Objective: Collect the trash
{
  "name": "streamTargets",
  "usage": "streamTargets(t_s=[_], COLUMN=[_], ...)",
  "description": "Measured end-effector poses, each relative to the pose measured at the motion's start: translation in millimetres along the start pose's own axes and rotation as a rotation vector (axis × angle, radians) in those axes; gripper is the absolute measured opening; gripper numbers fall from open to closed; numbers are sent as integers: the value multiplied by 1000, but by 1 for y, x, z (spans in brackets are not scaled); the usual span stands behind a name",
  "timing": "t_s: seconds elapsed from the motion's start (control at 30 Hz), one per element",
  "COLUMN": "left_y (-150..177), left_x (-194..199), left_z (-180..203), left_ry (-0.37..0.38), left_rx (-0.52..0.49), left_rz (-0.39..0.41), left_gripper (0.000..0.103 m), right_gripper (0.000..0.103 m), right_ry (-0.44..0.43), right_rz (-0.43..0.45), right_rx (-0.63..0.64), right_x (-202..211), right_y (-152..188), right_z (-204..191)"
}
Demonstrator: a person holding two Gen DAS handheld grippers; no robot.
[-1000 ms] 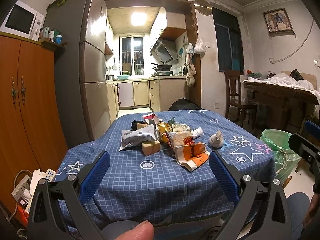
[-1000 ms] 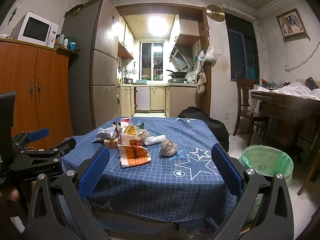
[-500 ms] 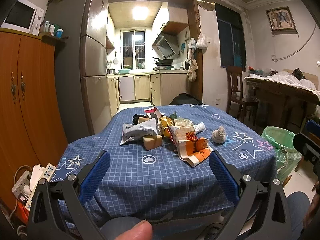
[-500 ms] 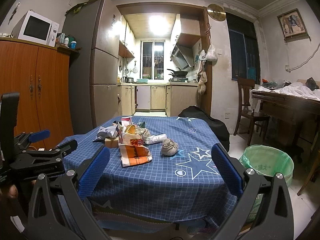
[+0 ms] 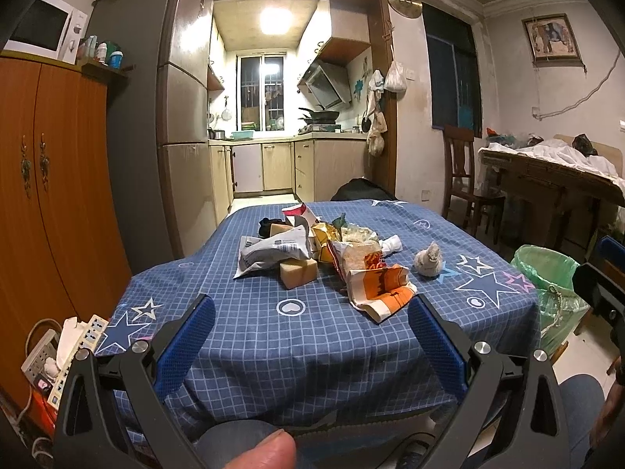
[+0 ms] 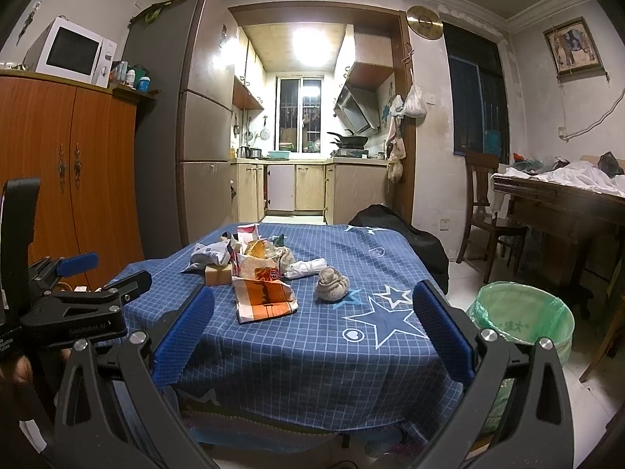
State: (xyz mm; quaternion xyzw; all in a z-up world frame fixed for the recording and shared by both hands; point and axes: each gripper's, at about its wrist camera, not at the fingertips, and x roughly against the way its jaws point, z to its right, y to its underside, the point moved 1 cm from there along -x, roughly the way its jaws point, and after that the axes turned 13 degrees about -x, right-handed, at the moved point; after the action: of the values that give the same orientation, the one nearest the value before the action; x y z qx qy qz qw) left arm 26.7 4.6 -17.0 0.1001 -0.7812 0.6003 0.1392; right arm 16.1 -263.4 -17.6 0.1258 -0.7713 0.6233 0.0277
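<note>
Facing the table draped in a blue checked, star-printed cloth [image 5: 297, 336], you hold both grippers short of it: left gripper [image 5: 308, 336] and right gripper [image 6: 312, 328] each spread wide and empty. The trash, a heap of crumpled wrappers with an orange-and-white bag [image 5: 381, 287] nearest you, sits mid-table. The green-lined bin [image 6: 523, 320] stands just beside the table's right edge, probably so drops are short.

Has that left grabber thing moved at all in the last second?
Yes. The left gripper has edged toward the table: in its own view the orange wrapper and the fridge now look nearer and larger.
</note>
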Motion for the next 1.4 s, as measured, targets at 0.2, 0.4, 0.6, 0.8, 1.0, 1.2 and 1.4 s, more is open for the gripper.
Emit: streamTargets(t_s=[0.2, 0.4, 0.6, 0.8, 1.0, 1.2, 1.4], left_y=[2, 2, 2, 3, 0, 0, -19], left_x=[-1, -4, -6, -14, -61, -146, -215], left_z=[0, 0, -1, -2, -28, -75, -109], left_ry=[0, -2, -5, -8, 0, 107, 257], left_rx=[1, -1, 1, -5, 1, -17, -42], left_rz=[-11, -18, -26, -35, -73, -207, -219], left_gripper=[98, 98, 98, 98, 98, 98, 98], right_gripper=[98, 98, 98, 98, 98, 98, 98], right_ry=[0, 0, -2, -13, -62, -111, -124], right_rz=[-6, -9, -13, -28, -111, -293, -401], right_rx=[1, 2, 5, 20, -10, -168, -187], right_x=[-1, -2, -3, -11, -39, -100, -143], right_y=[1, 1, 1, 3, -2, -2, 6], right_z=[0, 0, 0, -4, 1, 28, 36])
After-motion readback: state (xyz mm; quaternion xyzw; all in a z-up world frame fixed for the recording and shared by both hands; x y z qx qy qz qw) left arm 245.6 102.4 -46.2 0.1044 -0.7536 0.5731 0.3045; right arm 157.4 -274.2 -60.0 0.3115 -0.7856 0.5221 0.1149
